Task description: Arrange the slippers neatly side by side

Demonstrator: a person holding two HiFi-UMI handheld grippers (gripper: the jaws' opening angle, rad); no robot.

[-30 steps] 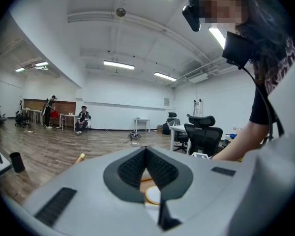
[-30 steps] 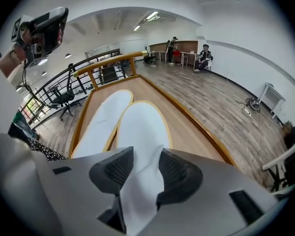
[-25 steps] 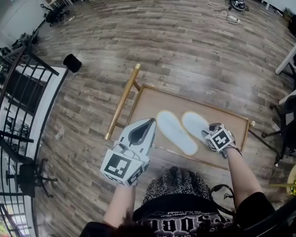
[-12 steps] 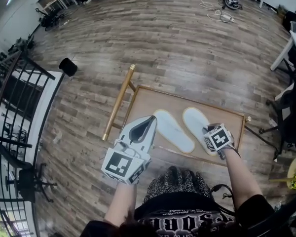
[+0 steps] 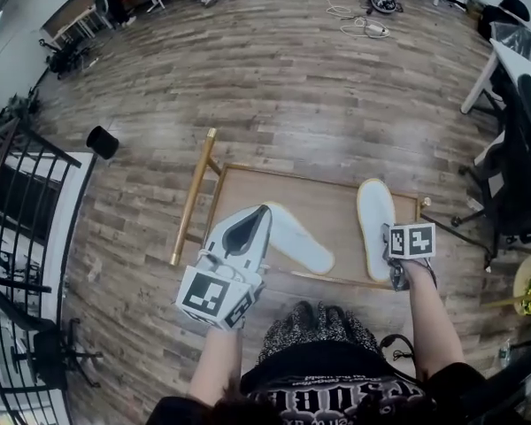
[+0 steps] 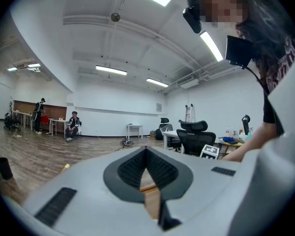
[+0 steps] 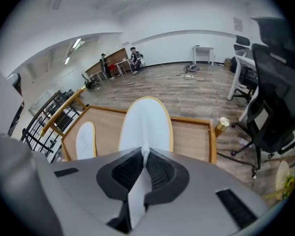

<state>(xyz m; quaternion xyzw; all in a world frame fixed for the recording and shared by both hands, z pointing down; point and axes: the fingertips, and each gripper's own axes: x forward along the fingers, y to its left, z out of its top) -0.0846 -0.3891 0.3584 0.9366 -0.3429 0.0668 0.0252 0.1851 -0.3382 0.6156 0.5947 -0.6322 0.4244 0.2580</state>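
Two white slippers with tan edging lie on a low wooden table with a gold frame. The right slipper points straight away near the table's right end. My right gripper is shut on its heel end, and in the right gripper view the slipper runs out from between the pads of that gripper. The left slipper lies slanted at mid-table, also seen in the right gripper view. My left gripper hovers over its left end, jaws together on nothing, pointing up into the room.
A gold bar sticks out from the table's left side. A black railing and a black cylinder stand at left. Office chairs and a desk are at right. Cables lie far off on the wood floor.
My right gripper closed on the right slipper's heel and swung it to the right, away from the left slipper, so it now points straight away. The left gripper stayed about where it was.
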